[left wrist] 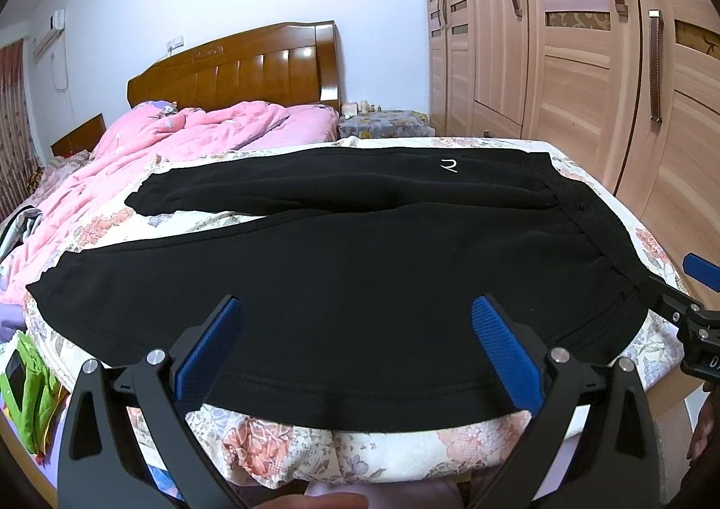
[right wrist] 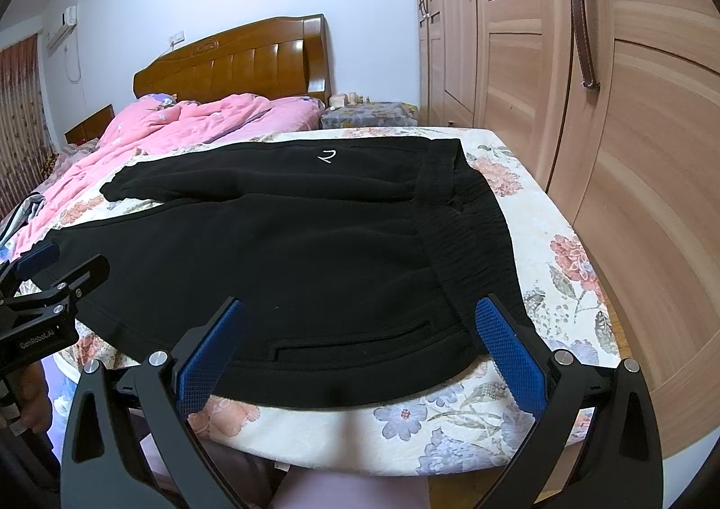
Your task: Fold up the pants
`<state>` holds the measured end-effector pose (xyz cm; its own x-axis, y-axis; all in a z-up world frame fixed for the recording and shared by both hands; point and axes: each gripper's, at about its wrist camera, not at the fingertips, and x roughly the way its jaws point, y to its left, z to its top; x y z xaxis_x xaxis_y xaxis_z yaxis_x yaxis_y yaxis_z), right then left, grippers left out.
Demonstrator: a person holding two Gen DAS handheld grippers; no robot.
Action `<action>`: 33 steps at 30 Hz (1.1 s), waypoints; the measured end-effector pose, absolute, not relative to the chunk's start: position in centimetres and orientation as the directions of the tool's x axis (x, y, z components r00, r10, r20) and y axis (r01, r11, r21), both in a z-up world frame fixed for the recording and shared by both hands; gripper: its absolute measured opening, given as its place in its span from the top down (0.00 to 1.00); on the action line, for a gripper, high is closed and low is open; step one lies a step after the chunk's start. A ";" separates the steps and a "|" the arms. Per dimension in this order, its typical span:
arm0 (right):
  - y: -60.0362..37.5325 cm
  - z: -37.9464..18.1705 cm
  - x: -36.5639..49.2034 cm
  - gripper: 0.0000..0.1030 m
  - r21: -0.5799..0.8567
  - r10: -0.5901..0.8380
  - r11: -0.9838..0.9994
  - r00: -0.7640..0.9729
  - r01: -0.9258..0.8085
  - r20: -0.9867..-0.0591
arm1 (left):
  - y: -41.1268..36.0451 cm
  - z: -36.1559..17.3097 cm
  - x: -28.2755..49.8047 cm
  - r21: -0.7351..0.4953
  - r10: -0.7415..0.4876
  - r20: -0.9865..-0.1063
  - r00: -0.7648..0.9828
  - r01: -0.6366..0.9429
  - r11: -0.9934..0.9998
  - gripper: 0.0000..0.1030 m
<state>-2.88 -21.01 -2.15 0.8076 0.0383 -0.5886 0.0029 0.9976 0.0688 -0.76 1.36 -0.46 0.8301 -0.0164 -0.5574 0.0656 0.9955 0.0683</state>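
Note:
Black pants (left wrist: 342, 279) lie flat across the foot of a bed, waistband (left wrist: 598, 230) to the right, legs running left. The far leg carries a small white logo (left wrist: 447, 167). My left gripper (left wrist: 355, 311) hovers open over the near leg, blue pads wide apart, nothing between them. In the right wrist view the pants (right wrist: 288, 257) fill the middle, and my right gripper (right wrist: 360, 315) is open above the hip pocket (right wrist: 355, 340) near the waistband (right wrist: 468, 239). Each gripper shows at the edge of the other's view: the right gripper (left wrist: 693, 284) and the left gripper (right wrist: 49, 275).
A floral bedspread (right wrist: 558, 266) covers the bed under the pants. A pink quilt (left wrist: 180, 135) is heaped toward the wooden headboard (left wrist: 238, 72). Wardrobe doors (right wrist: 630, 104) stand close on the right. Green items (left wrist: 27, 396) lie at the left. A person's legs show below.

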 end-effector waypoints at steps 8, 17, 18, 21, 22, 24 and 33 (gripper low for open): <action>-21.3 -2.0 -2.9 0.04 0.079 0.047 0.997 0.805 -0.001 -0.591 | 1.4 -0.6 -0.8 0.069 -0.014 -0.560 0.828 0.064 0.996 0.01; -21.4 -2.0 -2.8 0.04 0.082 0.050 0.997 0.803 -0.001 -0.594 | 1.6 -0.7 -0.9 0.069 -0.011 -0.564 0.826 0.060 0.996 0.01; -21.4 -2.0 -2.8 0.04 0.083 0.050 0.997 0.803 -0.001 -0.594 | 1.6 -0.8 -0.9 0.069 -0.011 -0.565 0.825 0.060 0.996 0.01; -21.3 -2.0 -2.8 0.04 0.085 0.053 0.996 0.803 -0.003 -0.593 | 1.6 -0.7 -0.9 0.069 -0.011 -0.565 0.825 0.060 0.996 0.01; -21.3 -2.0 -2.8 0.04 0.085 0.053 0.996 0.803 -0.003 -0.594 | 1.7 -0.8 -1.0 0.069 -0.010 -0.565 0.825 0.059 0.996 0.01; -21.2 -2.0 -2.9 0.04 0.086 0.054 0.996 0.803 -0.004 -0.593 | 1.6 -0.7 -0.9 0.069 -0.011 -0.565 0.825 0.060 0.996 0.01; -21.1 -2.1 -2.9 0.04 0.088 0.057 0.996 0.800 -0.005 -0.597 | 1.9 -0.9 -1.0 0.068 -0.010 -0.572 0.820 0.060 0.996 0.01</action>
<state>-2.95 -21.09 -2.09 0.8005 0.0567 -0.5967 -0.0050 0.9961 0.0879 -0.99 1.90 -0.92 0.8203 -0.0100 -0.5718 0.0596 0.9959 0.0680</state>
